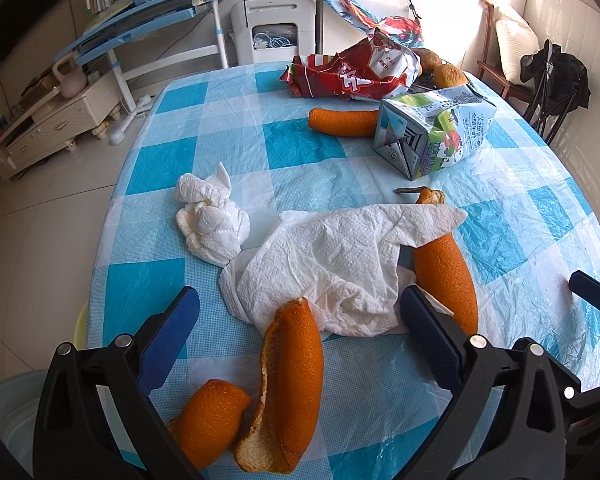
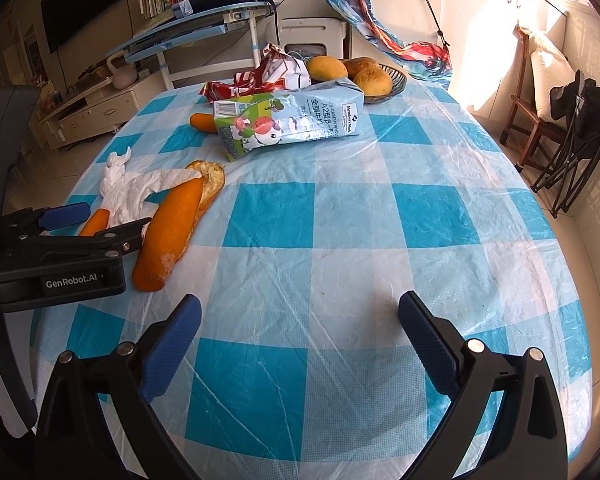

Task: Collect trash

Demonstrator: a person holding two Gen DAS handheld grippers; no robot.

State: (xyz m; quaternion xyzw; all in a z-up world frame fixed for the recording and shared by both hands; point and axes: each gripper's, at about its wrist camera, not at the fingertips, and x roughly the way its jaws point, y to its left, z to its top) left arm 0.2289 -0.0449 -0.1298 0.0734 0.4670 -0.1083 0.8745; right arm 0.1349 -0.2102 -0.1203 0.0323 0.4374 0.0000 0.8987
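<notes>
The left gripper (image 1: 300, 320) hung low over the near left part of the table (image 1: 236, 128), its blue fingers (image 1: 168, 344) spread wide and holding nothing. Farthest left among the trash lay a crumpled tissue (image 1: 210, 220), ahead of the left finger and apart from it. Between the fingers, close under the camera, a small piece of orange peel (image 1: 210, 420) touched a long curled peel (image 1: 292, 380), whose tip reached a flat paper towel (image 1: 340, 264) spread across the gap. Another long peel (image 1: 448, 276) lay just beside the right finger, partly under the towel's edge. Farther back were one more peel (image 1: 342, 122), a milk carton (image 1: 432, 132) on its side and a red wrapper (image 1: 360, 72). The table's left edge ran near the tissue, with bare floor beyond.

The right gripper (image 2: 300, 320) hovered over bare checked cloth (image 2: 340, 240), fingers wide apart and empty. All the trash lay to its left and ahead; the cloth in front and to the right was open up to the rim, with a bowl of fruit (image 2: 396, 76) at the far side.
</notes>
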